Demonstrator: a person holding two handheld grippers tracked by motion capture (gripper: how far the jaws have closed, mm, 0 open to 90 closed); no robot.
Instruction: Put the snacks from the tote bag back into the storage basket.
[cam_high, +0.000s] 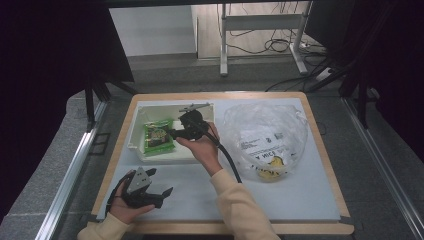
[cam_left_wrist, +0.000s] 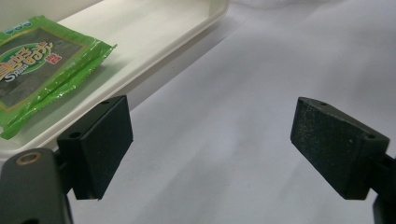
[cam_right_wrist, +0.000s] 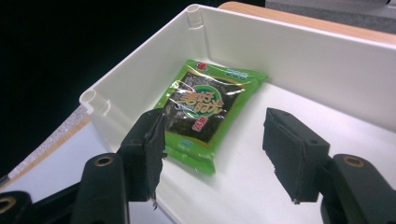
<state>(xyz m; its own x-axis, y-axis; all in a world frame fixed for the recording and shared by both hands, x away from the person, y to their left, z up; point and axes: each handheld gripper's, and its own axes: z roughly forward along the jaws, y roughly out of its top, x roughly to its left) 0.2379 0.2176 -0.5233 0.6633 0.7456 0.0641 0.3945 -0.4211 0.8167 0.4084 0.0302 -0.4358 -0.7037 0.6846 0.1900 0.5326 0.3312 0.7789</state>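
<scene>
1. One white tray (cam_high: 134, 131) stands on the white tabletop (cam_high: 280, 200), toward its left rear part.
2. The tray holds green seaweed snack packets (cam_high: 158, 136). The left gripper view shows two stacked, one edge beneath the other (cam_left_wrist: 44, 70); the right gripper view likewise shows a second edge under the top packet (cam_right_wrist: 205, 109). Both lie flat on the tray floor near its left wall.
3. One clear plastic bag (cam_high: 265, 131) lies crumpled on the right part of the tabletop, apart from the tray. A yellow item (cam_high: 270, 169) shows through its near end; its count cannot be told.
4. Two hand-held grippers are present. The right gripper (cam_high: 175, 133) is held over the tray, pointing left toward the packets. Its jaws stand apart with nothing between them; the packets lie beyond and below the tips (cam_right_wrist: 212, 149).
5. The right hand (cam_high: 202, 145) grasps its gripper from below and behind, the forearm reaching diagonally from the near edge, with the cable trailing beside the wrist.
6. The left gripper (cam_high: 161, 191) rests low at the near left corner, in front of the tray, pointing right. Its jaws stand wide apart and empty over bare tabletop (cam_left_wrist: 210, 140).
7. The left hand (cam_high: 125, 207) cups its gripper from beneath.
</scene>
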